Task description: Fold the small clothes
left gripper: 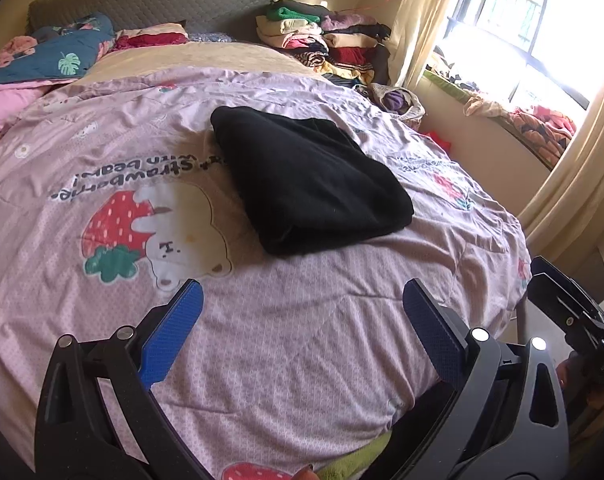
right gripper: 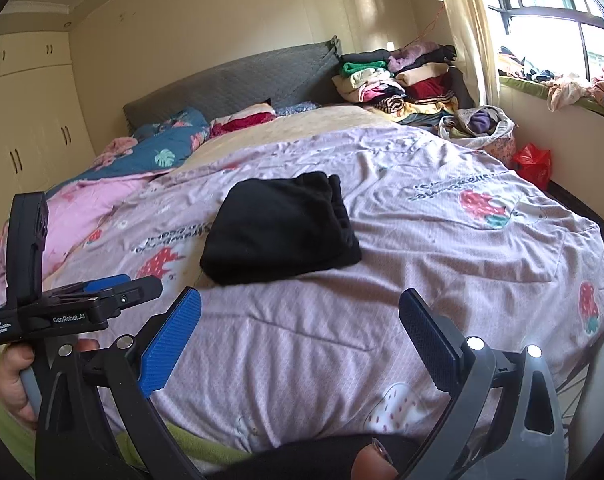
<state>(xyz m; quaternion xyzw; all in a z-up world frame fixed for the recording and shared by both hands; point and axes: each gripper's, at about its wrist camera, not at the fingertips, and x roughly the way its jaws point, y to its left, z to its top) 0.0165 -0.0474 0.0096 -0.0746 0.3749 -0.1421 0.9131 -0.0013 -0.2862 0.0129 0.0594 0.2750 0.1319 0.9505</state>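
The black garment [left gripper: 307, 180] lies folded in the middle of the bed [left gripper: 302, 340], on the pink cover. The left gripper [left gripper: 302, 312] and the right gripper [right gripper: 300, 316] hang above the near edge, well apart from it, both with jaws wide and empty.

The right gripper [right gripper: 300, 334] hangs over the near edge of the bed [right gripper: 441, 240], its blue fingers [right gripper: 170, 344] spread wide with nothing between them. Ahead, well apart from it, a folded black garment [right gripper: 282, 228] lies on the pink strawberry-print cover. At the left, a hand [right gripper: 14, 380] holds the left gripper [right gripper: 74, 312]. Stacked clothes [right gripper: 401, 76] sit by the headboard [right gripper: 230, 84].
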